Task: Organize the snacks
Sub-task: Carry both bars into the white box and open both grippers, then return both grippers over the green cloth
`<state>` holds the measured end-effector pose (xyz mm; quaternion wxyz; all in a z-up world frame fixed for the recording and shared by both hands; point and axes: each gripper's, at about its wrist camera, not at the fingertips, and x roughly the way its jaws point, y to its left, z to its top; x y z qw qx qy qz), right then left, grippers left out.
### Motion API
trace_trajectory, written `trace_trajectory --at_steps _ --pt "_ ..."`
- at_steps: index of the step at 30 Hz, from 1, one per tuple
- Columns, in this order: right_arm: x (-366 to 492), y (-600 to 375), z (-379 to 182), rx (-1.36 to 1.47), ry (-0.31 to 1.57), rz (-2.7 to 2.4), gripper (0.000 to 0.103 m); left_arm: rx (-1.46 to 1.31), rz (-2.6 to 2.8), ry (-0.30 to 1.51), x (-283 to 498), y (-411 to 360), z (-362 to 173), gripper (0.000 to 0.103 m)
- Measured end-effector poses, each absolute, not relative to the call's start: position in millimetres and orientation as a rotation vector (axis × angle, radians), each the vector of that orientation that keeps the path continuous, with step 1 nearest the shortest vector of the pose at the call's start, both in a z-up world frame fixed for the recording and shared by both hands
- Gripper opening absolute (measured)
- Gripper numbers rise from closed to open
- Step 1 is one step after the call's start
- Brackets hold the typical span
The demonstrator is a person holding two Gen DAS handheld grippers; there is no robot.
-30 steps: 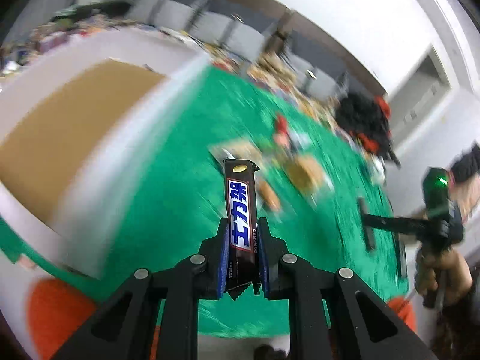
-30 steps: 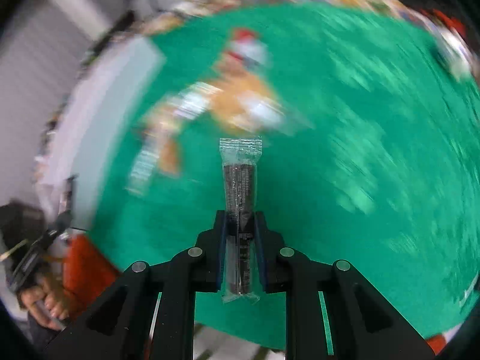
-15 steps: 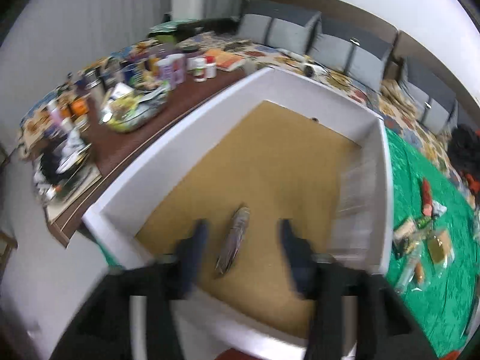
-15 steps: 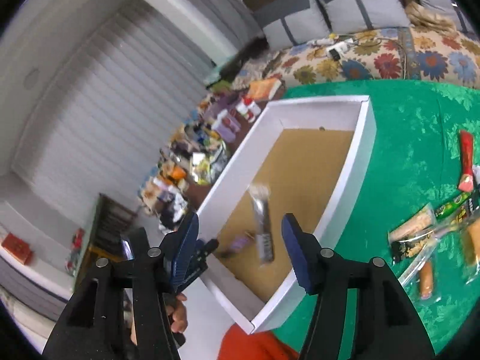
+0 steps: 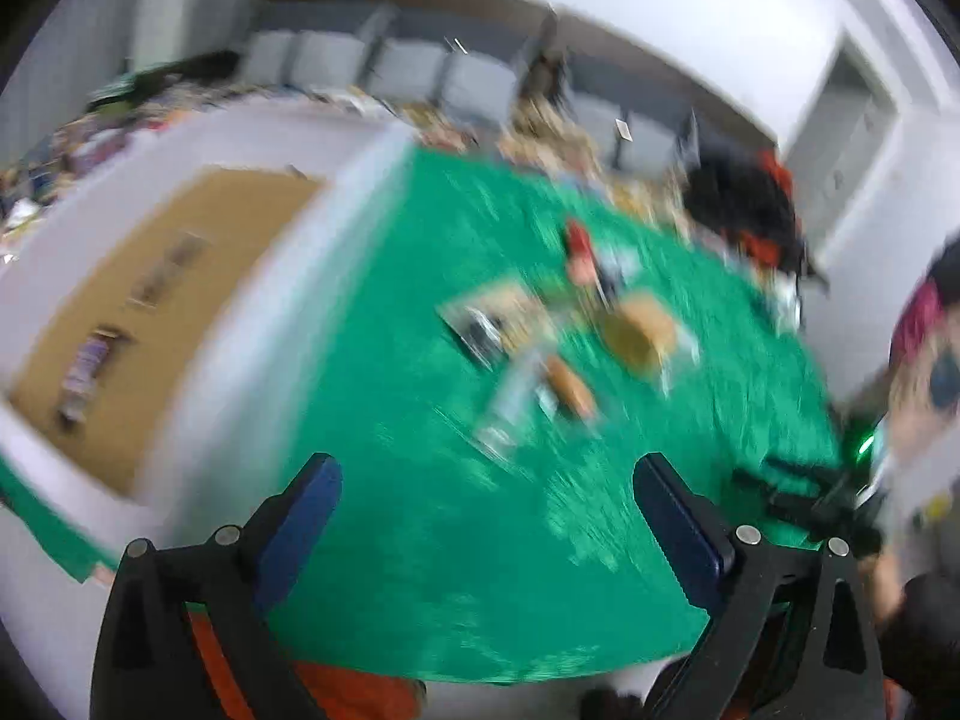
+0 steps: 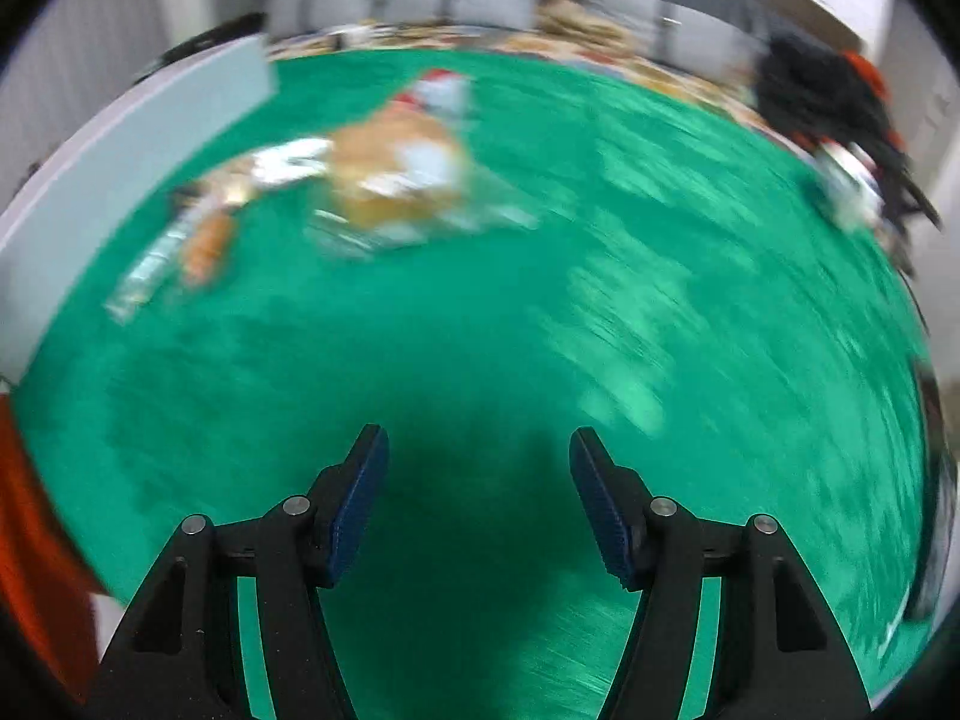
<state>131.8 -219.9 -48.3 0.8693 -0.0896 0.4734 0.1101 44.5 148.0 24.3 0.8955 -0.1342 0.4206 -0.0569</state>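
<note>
Both views are motion-blurred. My left gripper (image 5: 486,480) is open and empty above the green tablecloth (image 5: 420,528). The white box (image 5: 252,276) with a brown floor lies to its left, with a dark snack bar (image 5: 87,369) and a second bar (image 5: 162,276) inside. A pile of wrapped snacks (image 5: 540,342) lies ahead on the cloth. My right gripper (image 6: 477,450) is open and empty over the cloth (image 6: 600,360); the snack pile (image 6: 372,180) is ahead to the left, and the box wall (image 6: 150,138) stands at far left.
A dark bag with red parts (image 5: 750,216) sits at the table's far right edge, also in the right wrist view (image 6: 834,96). Grey chairs (image 5: 420,72) line the far wall. An orange seat (image 5: 336,696) is below the table's near edge.
Both grippers carried a bar to the white box, opened and let go. They have swung back right over the green cloth, open and empty.
</note>
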Motion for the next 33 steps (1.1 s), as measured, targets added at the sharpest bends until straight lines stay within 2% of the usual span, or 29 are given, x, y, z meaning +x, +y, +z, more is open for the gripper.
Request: trace_trajectory --at_steps 5,12,16,21,28,33 --pt "127.7 -244.2 -51.5 -0.117 0.971 0.169 0.066 -0.171 -0.100 0.966 77.0 89.3 -29.7 0.097" --pt "143.4 -250.2 -62.6 -0.072 0.945 0.163 0.066 -0.040 -0.008 0.985 74.2 74.7 -63.2 0.097" --pt "145.6 -250.0 -70.3 -0.087 0.905 0.164 0.075 -0.012 -0.009 0.966 66.8 76.6 -68.1 0.103" --pt "149.5 -251.3 -72.0 -0.082 0.912 0.151 0.084 -0.006 -0.022 0.947 70.3 75.6 -70.5 0.103" --pt "176.2 -252.8 -70.8 -0.114 1.046 0.199 0.095 0.006 -0.034 0.939 72.5 72.9 -70.1 0.103" --pt "183.6 -254.8 -73.2 -0.135 1.019 0.241 0.097 0.007 -0.035 0.922 72.2 72.5 -70.7 0.103"
